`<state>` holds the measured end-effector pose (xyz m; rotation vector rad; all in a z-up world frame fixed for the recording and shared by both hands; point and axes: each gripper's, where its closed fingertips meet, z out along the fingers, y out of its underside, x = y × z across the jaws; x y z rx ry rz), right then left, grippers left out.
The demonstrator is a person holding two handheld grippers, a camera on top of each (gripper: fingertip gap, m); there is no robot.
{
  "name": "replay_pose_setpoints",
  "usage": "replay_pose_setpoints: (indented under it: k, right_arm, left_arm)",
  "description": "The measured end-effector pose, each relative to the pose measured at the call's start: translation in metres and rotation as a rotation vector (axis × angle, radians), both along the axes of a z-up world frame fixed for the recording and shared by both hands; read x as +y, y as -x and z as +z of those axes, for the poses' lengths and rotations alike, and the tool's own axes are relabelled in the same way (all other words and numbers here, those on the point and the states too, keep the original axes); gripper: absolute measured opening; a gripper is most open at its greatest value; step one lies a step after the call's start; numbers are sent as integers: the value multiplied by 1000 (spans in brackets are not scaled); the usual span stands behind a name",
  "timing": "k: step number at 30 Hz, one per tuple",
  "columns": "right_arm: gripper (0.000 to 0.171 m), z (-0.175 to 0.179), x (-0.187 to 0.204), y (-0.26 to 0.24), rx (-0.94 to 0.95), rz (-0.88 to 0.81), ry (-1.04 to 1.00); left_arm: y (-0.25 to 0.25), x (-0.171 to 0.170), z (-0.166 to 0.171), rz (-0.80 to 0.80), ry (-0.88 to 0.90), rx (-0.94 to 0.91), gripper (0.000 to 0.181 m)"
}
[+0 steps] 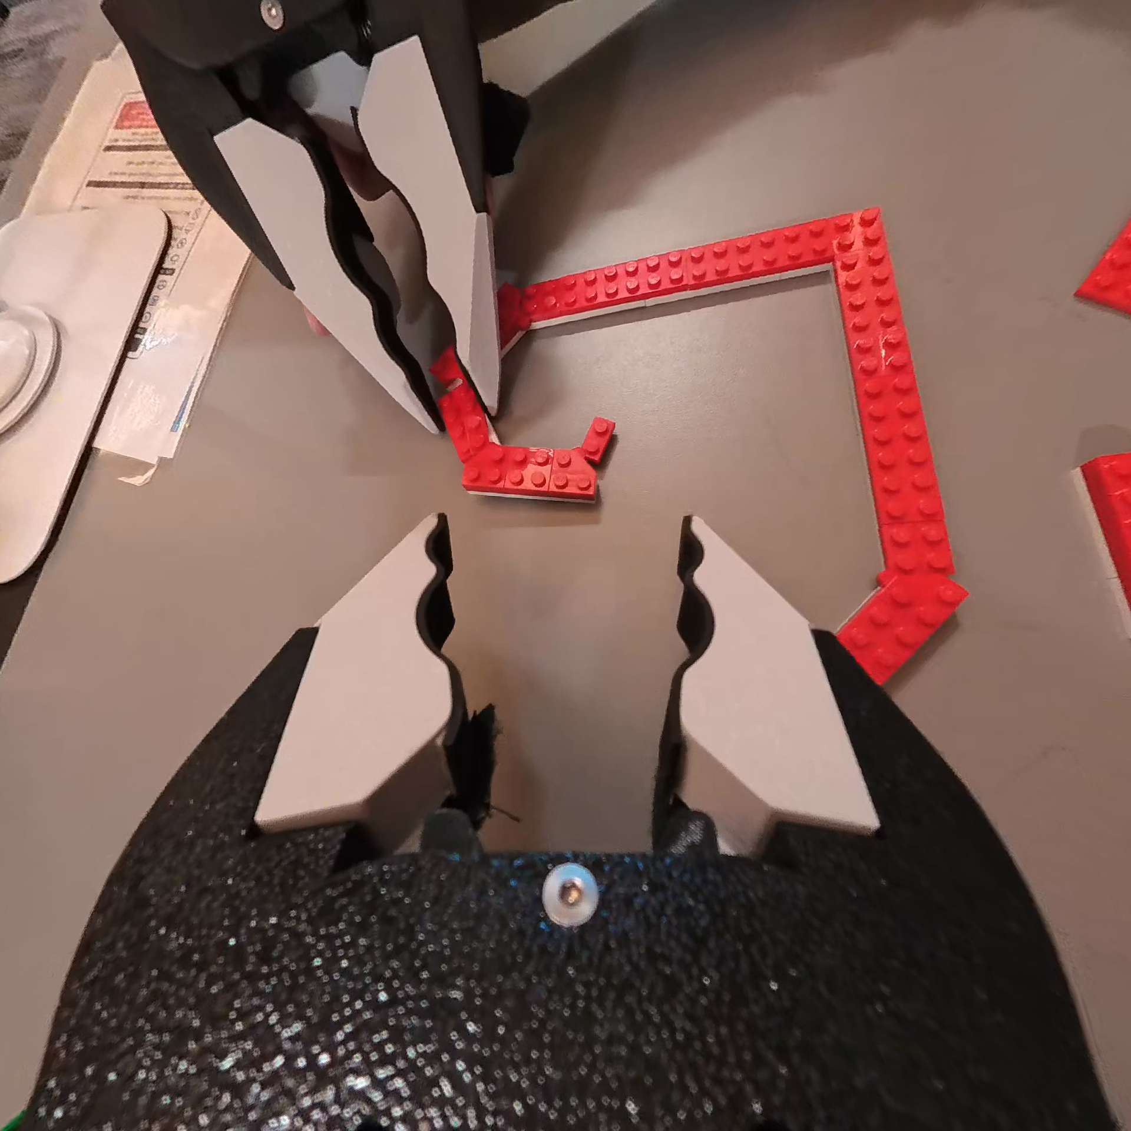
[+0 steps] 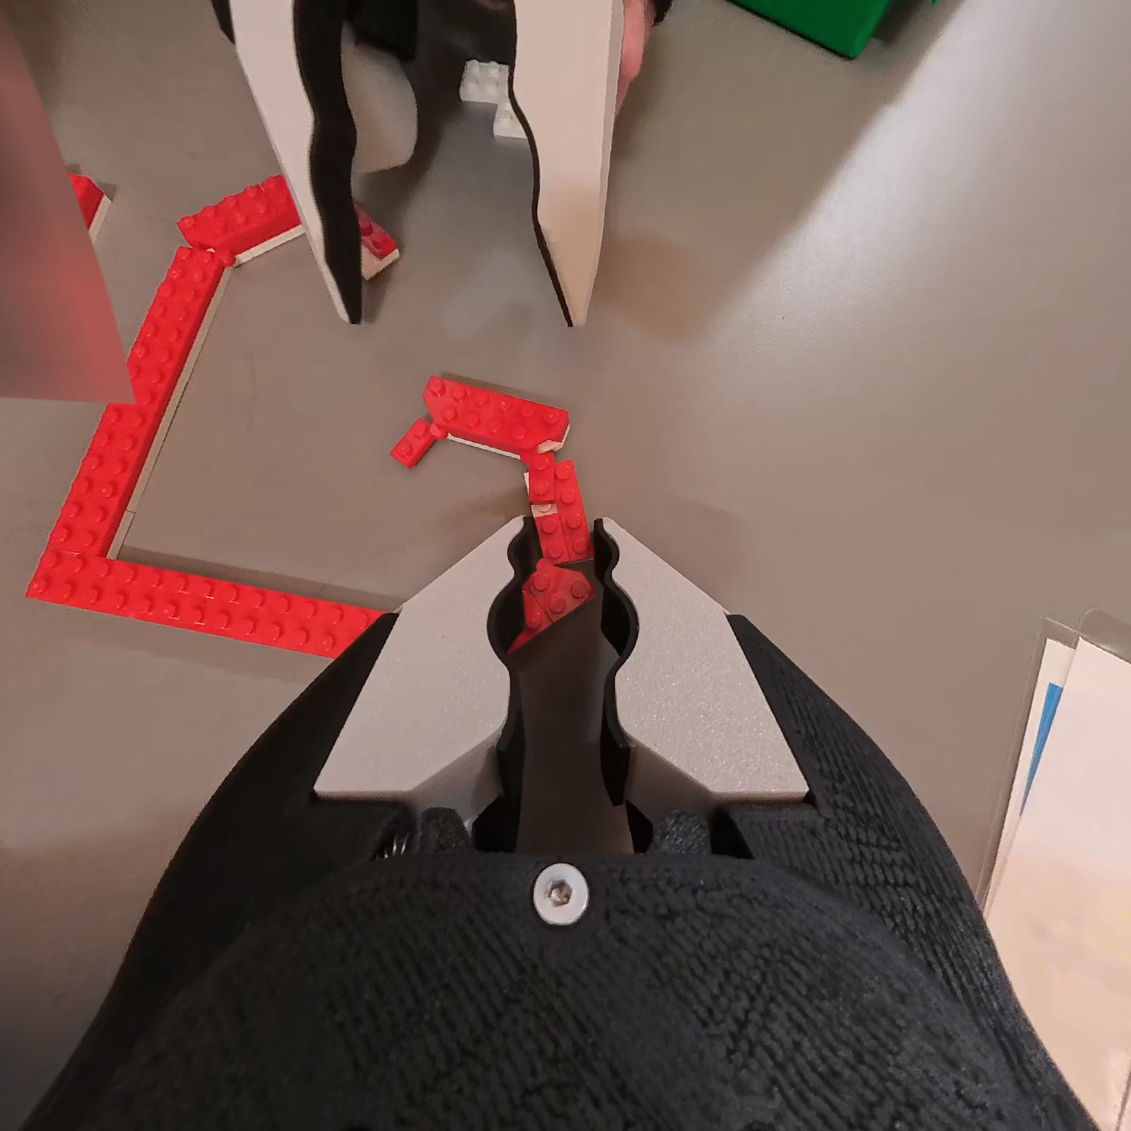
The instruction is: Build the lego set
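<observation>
- Left wrist view: my left gripper (image 1: 564, 520) hangs above the grey table (image 1: 673, 379) with its jaws wide and only bare table between them.
- Just ahead of those tips lies a small red hook (image 1: 526, 468) of studded plates, with a short loose-looking plate (image 1: 598, 439) angled at its right end.
- Ahead and to the left, my right gripper (image 1: 468, 416) comes down steeply, its tips on either side of the hook's far arm.
- A long red frame (image 1: 881, 367) runs from beside the right gripper off to the right, turns at a corner, then comes back along the right of my left jaws, ending in an angled piece (image 1: 899, 624).
- More red plates (image 1: 1111, 269) sit at the far right edge; papers (image 1: 153, 257) and a white tray (image 1: 73, 343) lie to the left.
- Right wrist view: my right jaws are narrow, closed on the hook (image 2: 560, 538), which fills the gap between the tips; whether they pinch it firmly I cannot tell.
- Beyond my right tips the hook bends left, and the frame (image 2: 134, 440) lies further left.
- My left gripper (image 2: 465, 321) stands opposite, gaping wide.
- White bricks (image 2: 489, 92) and a green box (image 2: 814, 24) sit behind it.
</observation>
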<state>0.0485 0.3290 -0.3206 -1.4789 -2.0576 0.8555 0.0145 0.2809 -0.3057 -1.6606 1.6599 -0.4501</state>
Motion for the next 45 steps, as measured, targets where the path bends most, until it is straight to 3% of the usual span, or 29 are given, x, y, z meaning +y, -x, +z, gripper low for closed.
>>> replay_pose_setpoints:
  k: [10, 25, 30, 33, 37, 45]
  right_arm:
    - [17, 0, 0, 0, 12, 4, -1]
    - [16, 1, 1, 1, 39, -3, 41]
    - [16, 1, 2, 1, 46, -9, 51]
    - [16, 1, 3, 2, 42, -13, 41]
    - [15, 0, 4, 3, 39, -34, 28]
    - [16, 0, 4, 3, 47, -59, 10]
  left_arm:
    - [-3, 5, 1, -57, -104, 45, 69]
    - [-2, 20, 4, -211, -460, 246, 63]
    - [-3, 20, 2, -267, -534, 289, 53]
    - [-3, 16, 1, -203, -433, 261, 53]
    - [-5, 15, 6, 33, -194, 109, 48]
    - [-3, 9, -4, 459, 189, -22, 58]
